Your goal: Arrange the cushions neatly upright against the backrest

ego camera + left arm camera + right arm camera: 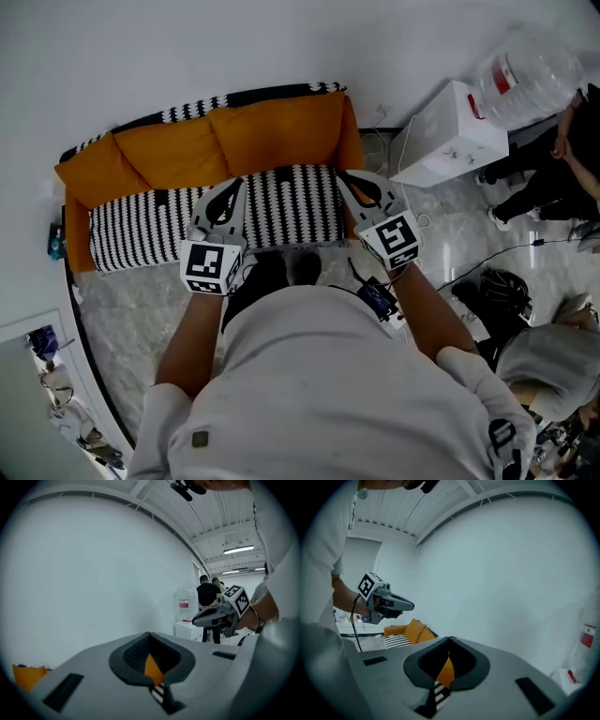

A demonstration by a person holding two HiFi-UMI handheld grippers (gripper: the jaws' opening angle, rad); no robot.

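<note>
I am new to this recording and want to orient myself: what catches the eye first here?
Bright orange cushions line the sofa's backrest, above a black-and-white patterned seat, mid-picture in the head view. The left gripper and right gripper, both shut and empty, hover over that seat. A large water bottle stands at upper right.

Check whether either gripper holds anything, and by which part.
Nothing is held: the left gripper and the right gripper both have their jaws together and empty, short of the orange cushions.
</note>
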